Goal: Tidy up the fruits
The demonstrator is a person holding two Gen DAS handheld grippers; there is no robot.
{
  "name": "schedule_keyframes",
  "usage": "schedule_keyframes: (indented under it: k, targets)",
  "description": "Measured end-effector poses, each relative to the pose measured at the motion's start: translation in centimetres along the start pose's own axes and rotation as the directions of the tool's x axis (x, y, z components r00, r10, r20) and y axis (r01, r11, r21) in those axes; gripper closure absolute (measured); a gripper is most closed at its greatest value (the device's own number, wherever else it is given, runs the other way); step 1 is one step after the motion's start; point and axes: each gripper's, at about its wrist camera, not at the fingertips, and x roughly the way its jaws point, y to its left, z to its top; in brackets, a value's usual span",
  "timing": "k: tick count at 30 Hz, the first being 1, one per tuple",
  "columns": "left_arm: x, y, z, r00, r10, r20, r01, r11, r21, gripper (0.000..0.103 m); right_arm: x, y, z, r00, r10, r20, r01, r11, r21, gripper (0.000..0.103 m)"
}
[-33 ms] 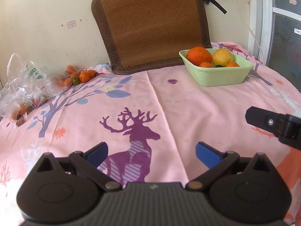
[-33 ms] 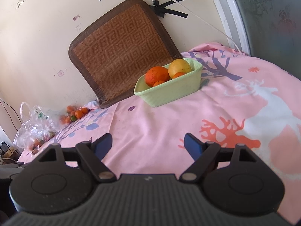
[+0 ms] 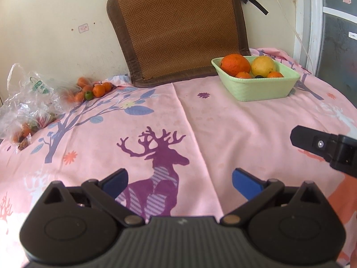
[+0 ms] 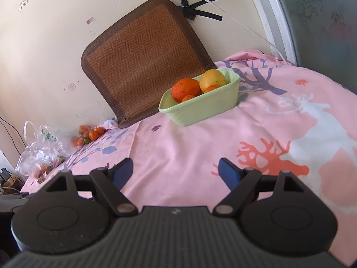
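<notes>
A light green basket (image 3: 263,90) (image 4: 200,112) stands at the far right of the pink cloth, holding a large orange (image 3: 235,64), a yellow fruit (image 3: 263,65) and small tangerines. Loose small tangerines and one green fruit (image 3: 94,90) (image 4: 90,135) lie at the far left by the wall. My left gripper (image 3: 179,182) is open and empty, low over the purple deer print. My right gripper (image 4: 176,172) is open and empty, well short of the basket; part of it shows at the right edge of the left wrist view (image 3: 323,145).
A crumpled clear plastic bag (image 3: 29,107) (image 4: 42,151) with more small fruit lies at the left edge. A brown woven mat (image 3: 178,29) leans on the wall behind the table. A window frame and cable are at the right.
</notes>
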Motion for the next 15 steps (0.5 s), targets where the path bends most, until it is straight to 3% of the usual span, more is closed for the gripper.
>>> schedule_keyframes:
  k: [15]
  targets:
    - [0.5,-0.28,0.18,1.0,-0.008,-0.013,0.008,1.0,0.003,0.0,0.39,-0.36,0.04,1.0,-0.003,-0.006,0.003,1.0,0.004,0.018]
